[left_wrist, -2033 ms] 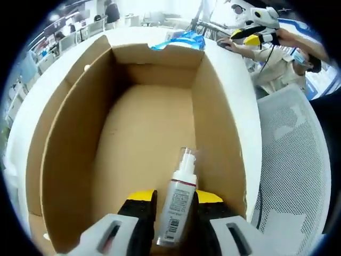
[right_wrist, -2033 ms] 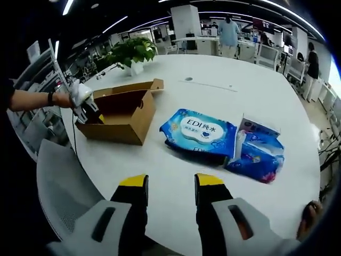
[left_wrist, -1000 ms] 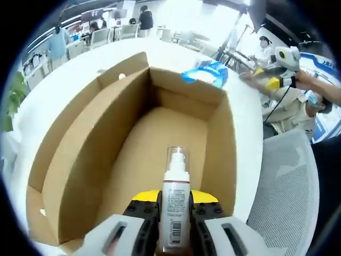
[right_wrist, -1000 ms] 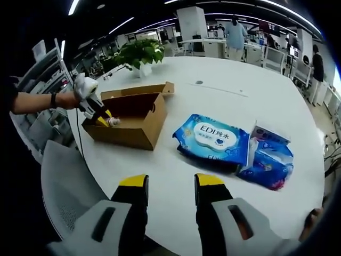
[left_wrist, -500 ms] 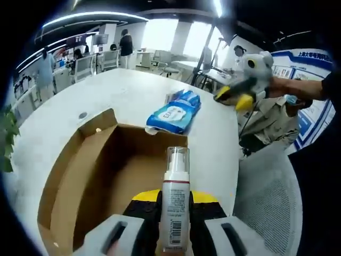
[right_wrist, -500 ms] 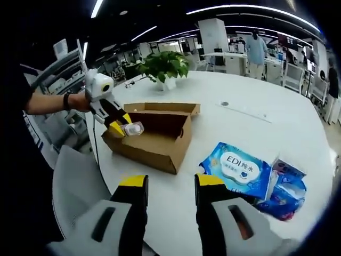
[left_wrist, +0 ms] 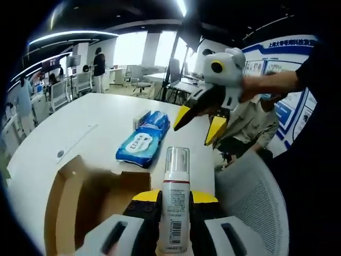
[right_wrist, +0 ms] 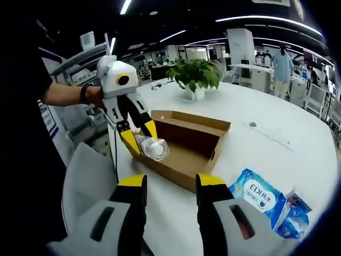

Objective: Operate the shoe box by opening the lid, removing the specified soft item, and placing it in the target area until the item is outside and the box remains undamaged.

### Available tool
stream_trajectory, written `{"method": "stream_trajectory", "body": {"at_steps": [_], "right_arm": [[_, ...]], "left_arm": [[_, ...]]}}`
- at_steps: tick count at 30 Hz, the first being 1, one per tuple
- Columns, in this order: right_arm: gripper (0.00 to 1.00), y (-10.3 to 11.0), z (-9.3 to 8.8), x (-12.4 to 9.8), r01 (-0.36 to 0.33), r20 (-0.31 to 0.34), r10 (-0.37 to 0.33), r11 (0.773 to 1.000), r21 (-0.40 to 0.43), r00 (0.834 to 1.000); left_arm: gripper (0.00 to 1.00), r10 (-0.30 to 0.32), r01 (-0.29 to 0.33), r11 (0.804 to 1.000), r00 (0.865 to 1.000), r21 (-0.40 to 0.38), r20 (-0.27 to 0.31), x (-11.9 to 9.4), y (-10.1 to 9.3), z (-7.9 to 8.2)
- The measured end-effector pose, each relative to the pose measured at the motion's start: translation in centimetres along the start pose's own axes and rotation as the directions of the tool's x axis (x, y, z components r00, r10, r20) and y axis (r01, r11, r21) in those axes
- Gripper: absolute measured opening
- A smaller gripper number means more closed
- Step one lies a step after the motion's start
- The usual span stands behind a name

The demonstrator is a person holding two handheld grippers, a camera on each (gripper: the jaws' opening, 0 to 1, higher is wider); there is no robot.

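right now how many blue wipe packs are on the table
2. A large blue wipes pack lies on the white table right of the cardboard box; a smaller blue pack sits against its far side. Others may be hidden.

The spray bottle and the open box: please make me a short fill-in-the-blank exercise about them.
1. The left gripper is shut on a spray ____.
2. The cardboard box on the white table stands with its top ____.
3. The wipes pack lying beside the box is ____ in colour.
4. The right gripper has its fingers ____, holding nothing.

Missing words: bottle; open; blue; open
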State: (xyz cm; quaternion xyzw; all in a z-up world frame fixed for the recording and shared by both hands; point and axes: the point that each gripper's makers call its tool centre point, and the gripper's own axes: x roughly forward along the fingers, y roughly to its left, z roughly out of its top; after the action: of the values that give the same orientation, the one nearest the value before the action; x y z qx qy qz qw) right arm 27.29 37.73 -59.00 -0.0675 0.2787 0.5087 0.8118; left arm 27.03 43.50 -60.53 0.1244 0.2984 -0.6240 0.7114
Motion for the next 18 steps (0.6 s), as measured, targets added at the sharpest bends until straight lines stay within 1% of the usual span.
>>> {"method": "stream_trajectory", "body": {"at_steps": [5,10,14,15,18], "right_arm": [[0.34,0.7,0.5,0.2,-0.024,0.001,0.024,0.999,-0.026,1.0],[0.33,1.7,1.5,0.1,-0.042,0.024,0.044,0.996,-0.082,0.999],[0.33,2.9,2.2,0.0,-0.086,0.028,0.09,0.988,-0.126,0.996],[0.33,3.3,2.5,-0.1,-0.104,0.041,0.111,0.985,-0.14,0.993],[0.3,3.9,2.8,-0.3,-0.133,0.051,0.141,0.981,-0.139,0.989]], "left_arm": [[0.19,-0.031,0.031,0.999,0.999,0.028,0.007,0.2,-0.7,0.8],[0.19,-0.079,0.078,0.996,0.996,0.046,0.03,0.3,-1.8,2.0],[0.19,-0.114,0.111,0.991,0.993,0.08,0.029,0.5,-2.6,2.7],[0.19,-0.129,0.126,0.988,0.991,0.087,0.028,0.6,-2.8,2.8],[0.19,-0.16,0.157,0.982,0.987,0.109,0.028,0.7,-3.4,3.1]]}}
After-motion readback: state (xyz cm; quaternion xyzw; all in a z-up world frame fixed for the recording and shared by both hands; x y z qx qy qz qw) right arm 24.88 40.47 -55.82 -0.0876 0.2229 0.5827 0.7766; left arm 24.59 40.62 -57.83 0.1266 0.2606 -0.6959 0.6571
